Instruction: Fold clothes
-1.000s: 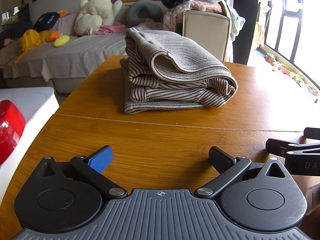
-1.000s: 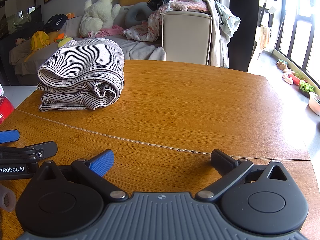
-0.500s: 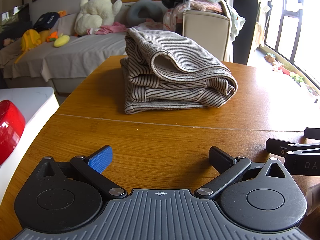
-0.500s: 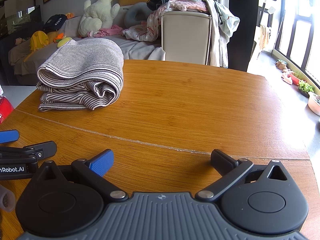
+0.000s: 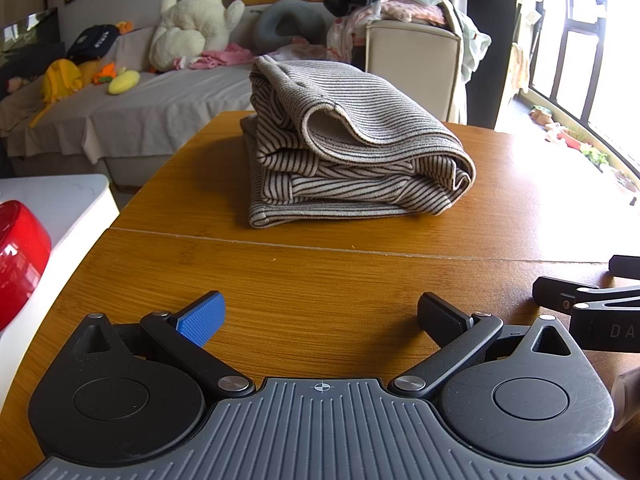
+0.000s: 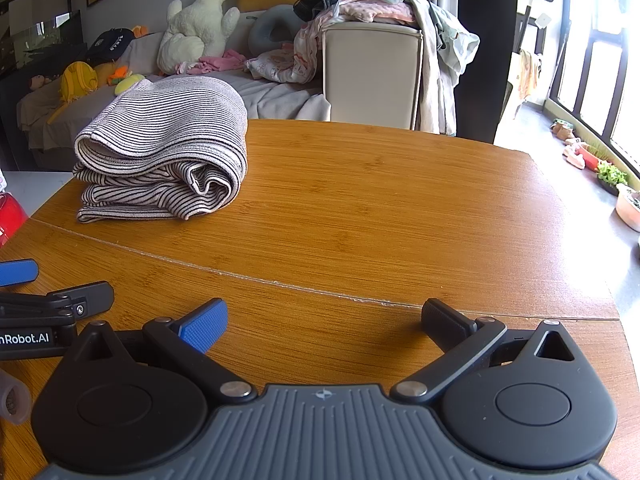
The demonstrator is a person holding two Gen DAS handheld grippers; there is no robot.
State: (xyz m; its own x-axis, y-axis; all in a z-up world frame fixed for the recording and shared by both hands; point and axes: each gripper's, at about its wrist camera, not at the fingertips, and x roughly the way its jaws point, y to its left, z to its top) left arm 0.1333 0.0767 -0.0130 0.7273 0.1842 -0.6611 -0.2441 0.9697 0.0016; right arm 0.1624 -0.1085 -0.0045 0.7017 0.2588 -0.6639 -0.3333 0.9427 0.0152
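A striped beige-and-brown garment (image 5: 352, 148) lies folded in a thick stack on the wooden table (image 5: 320, 272), straight ahead in the left wrist view and at the far left (image 6: 164, 152) in the right wrist view. My left gripper (image 5: 320, 314) rests low over the near table edge, open, with nothing between its fingers. My right gripper (image 6: 324, 318) sits beside it to the right, also open and empty. Each gripper shows at the edge of the other's view. Both are well short of the garment.
A white side table with a red object (image 5: 20, 252) stands left of the table. Behind are a grey sofa (image 5: 152, 108) with plush toys and a cream chair (image 6: 372, 76) heaped with loose clothes. The table (image 6: 400, 208) is bare wood right of the stack.
The right wrist view has shifted very slightly; the garment and the left gripper have not moved.
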